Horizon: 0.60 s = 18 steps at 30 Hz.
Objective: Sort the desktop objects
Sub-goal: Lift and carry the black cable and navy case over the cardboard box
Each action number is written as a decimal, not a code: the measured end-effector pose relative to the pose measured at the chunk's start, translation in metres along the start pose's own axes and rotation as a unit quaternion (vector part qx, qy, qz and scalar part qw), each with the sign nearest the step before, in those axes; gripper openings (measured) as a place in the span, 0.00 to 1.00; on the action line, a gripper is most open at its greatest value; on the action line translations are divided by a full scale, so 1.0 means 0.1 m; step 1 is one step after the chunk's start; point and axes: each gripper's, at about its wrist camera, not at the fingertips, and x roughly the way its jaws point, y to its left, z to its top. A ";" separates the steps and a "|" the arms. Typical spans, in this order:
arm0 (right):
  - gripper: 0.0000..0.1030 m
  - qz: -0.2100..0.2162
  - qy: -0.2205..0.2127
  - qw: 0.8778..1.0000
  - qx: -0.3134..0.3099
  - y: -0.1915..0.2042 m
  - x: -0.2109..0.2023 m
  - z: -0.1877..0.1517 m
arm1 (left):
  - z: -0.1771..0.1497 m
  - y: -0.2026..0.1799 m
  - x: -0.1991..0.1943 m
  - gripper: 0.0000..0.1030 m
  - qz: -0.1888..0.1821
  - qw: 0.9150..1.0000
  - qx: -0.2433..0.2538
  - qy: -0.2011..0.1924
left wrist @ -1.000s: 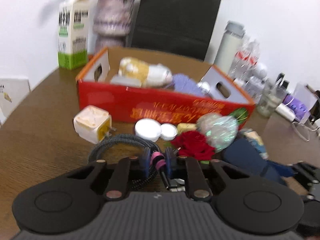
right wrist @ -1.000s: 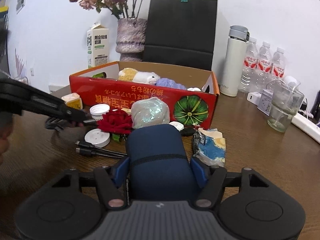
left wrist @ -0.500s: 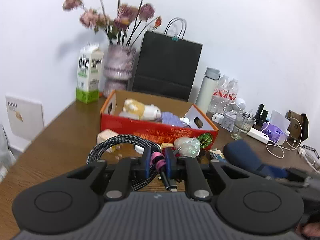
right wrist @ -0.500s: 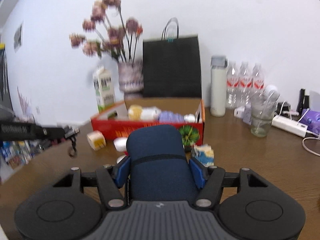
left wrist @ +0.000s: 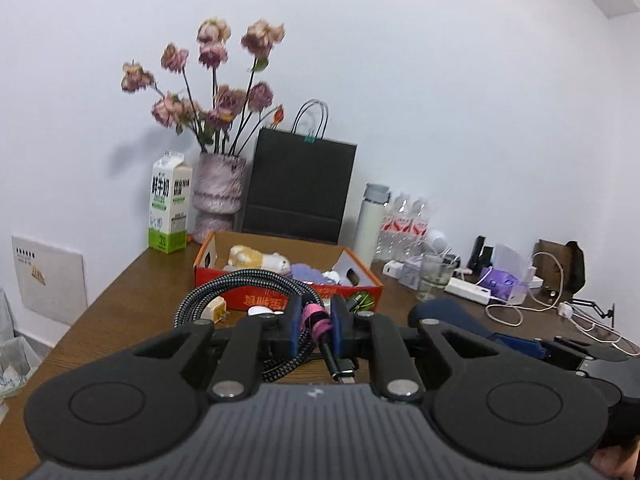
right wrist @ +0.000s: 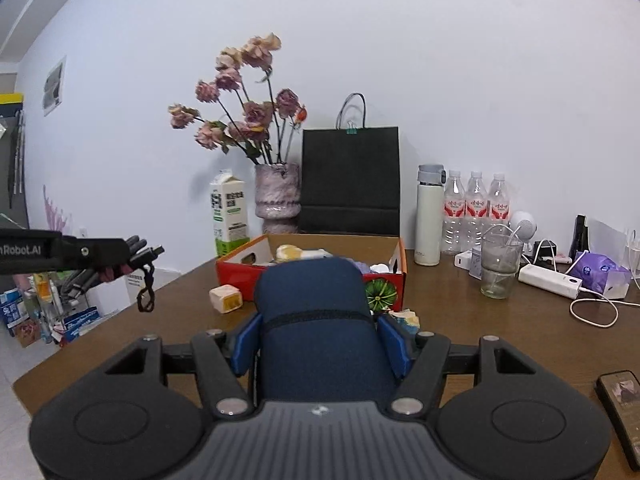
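Note:
My left gripper [left wrist: 316,312] is shut on a coiled black braided cable [left wrist: 224,288] at its pink strap, held above the table. In the right wrist view that left gripper [right wrist: 132,256] hangs at the left with a cable loop dangling. My right gripper [right wrist: 320,344] is shut on a dark blue case [right wrist: 316,320], its blue pads pressing both sides. The case [left wrist: 448,316] also shows at the right of the left wrist view. Beyond both stands the red cardboard box [right wrist: 236,276] with a plush toy [left wrist: 258,258] and purple items inside. A cream charger plug [right wrist: 226,298] lies in front of it.
Behind the box stand a milk carton [right wrist: 228,216], a vase of dried flowers [right wrist: 278,196], a black paper bag [right wrist: 350,180], a white flask [right wrist: 430,216] and water bottles [right wrist: 476,208]. A glass [right wrist: 496,268], white power bank [right wrist: 550,280] and cables lie right. A phone [right wrist: 620,404] rests near the front edge.
Both grippers have risen and drawn back from the clutter in front of the box, carrying the cable and the blue case. The box now looks smaller and farther.

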 end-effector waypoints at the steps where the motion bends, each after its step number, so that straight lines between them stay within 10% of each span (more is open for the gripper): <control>1: 0.58 0.001 -0.006 1.000 -0.001 0.02 -0.06 0.02 | 0.01 -0.01 -0.05 0.15 -0.001 1.000 0.000 -0.005; 18: 0.56 -0.003 -0.001 1.000 0.001 -0.09 0.23 0.11 | 0.01 0.15 0.35 0.15 -0.002 0.999 -0.022 0.023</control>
